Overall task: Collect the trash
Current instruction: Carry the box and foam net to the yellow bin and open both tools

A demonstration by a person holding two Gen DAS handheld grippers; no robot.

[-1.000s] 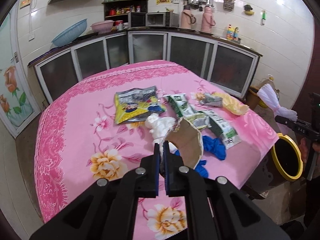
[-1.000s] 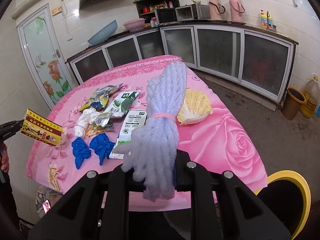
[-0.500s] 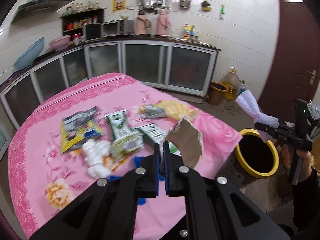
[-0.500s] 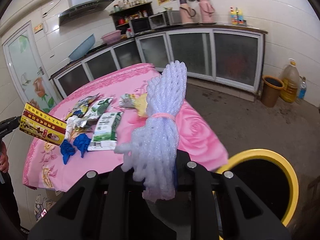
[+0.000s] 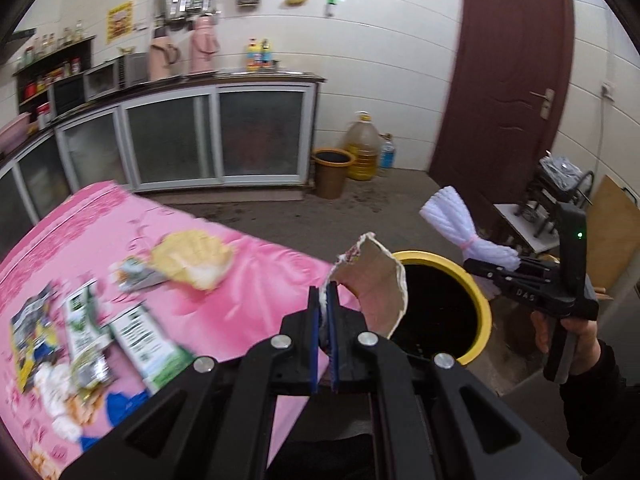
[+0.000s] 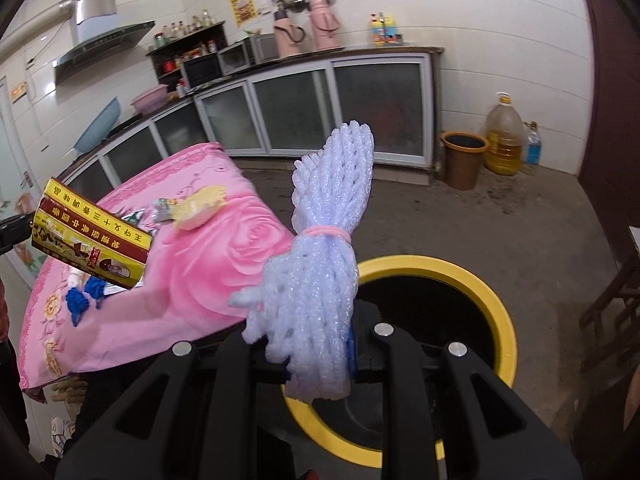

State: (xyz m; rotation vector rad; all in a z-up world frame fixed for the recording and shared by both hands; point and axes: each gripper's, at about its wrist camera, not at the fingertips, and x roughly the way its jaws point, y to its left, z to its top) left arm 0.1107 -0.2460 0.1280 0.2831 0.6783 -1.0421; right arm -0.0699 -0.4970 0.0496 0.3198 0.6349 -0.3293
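My left gripper (image 5: pixel 324 294) is shut on a torn piece of cardboard box (image 5: pixel 372 280), brown inside, red and yellow outside (image 6: pixel 92 240). It hangs at the table's edge, beside the yellow-rimmed black bin (image 5: pixel 476 292). My right gripper (image 6: pixel 316 344) is shut on a bundle of white foam netting (image 6: pixel 324 240) tied with a pink band, held just above the bin's rim (image 6: pixel 492 300). In the left wrist view that right gripper (image 5: pixel 492 270) and its netting (image 5: pixel 452 220) hover at the bin's far side. The pink flowered table (image 5: pixel 260 280) carries more trash.
On the table lie a yellow wrapper (image 5: pixel 192 258), green-white cartons (image 5: pixel 148 340), a snack packet (image 5: pixel 28 332) and blue gloves (image 5: pixel 124 404). A brown bucket (image 5: pixel 332 172) and an oil jug (image 5: pixel 362 148) stand by the cabinets. A brown door (image 5: pixel 512 80) and a stool (image 5: pixel 532 220) are at right.
Both grippers have swung from over the table to the right, towards the yellow-rimmed bin, each still holding its piece. The bin now fills more of both views.
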